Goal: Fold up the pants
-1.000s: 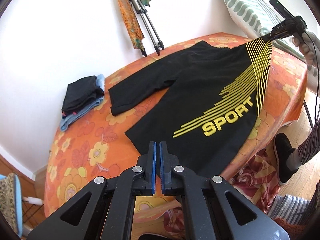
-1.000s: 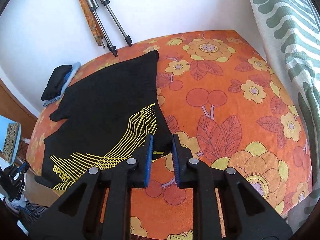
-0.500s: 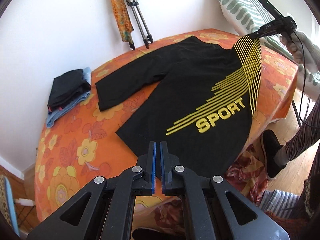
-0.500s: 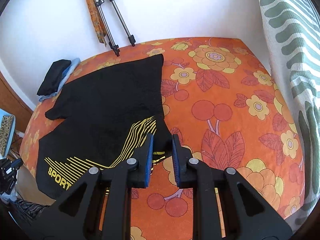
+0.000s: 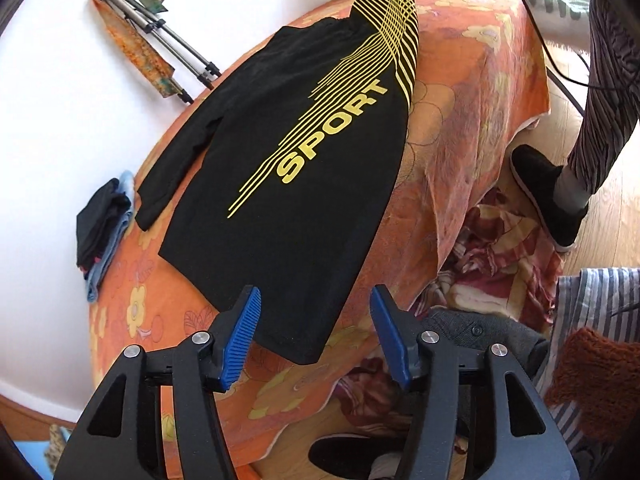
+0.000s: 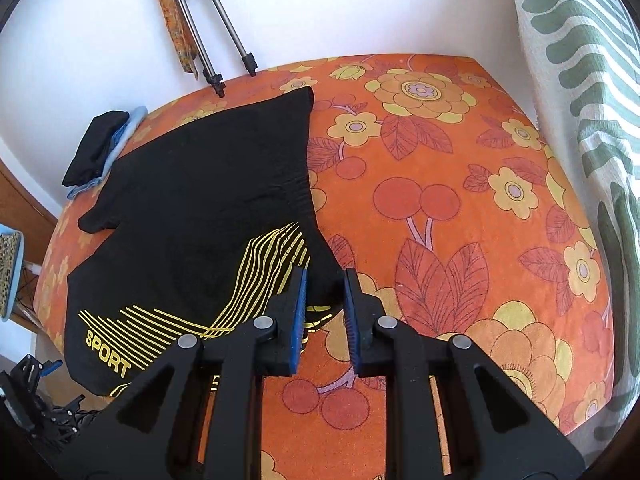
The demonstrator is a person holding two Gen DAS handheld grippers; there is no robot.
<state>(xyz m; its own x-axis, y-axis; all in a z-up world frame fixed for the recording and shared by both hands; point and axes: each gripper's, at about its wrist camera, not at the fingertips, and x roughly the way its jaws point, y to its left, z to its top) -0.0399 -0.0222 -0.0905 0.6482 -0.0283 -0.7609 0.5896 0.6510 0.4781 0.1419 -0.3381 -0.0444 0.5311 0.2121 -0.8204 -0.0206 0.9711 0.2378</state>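
Meanwhile right claw (image 6: 325, 280) grips black pants (image 5: 304, 160); left claw (image 5: 314, 320) gapes.

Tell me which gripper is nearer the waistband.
Right. The right gripper pinches the waistband corner; the left gripper, open, sits at the hem, the opposite end.

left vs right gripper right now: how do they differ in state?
Jaws: the left gripper stands wide open; the right gripper is nearly shut.
Hold: the left gripper holds nothing, with the hem of the black pants lying loose between its fingers; the right gripper pinches the pants' waist corner.
Shared: both have black arms with blue ribbed pads and sit at opposite ends of the same pants.
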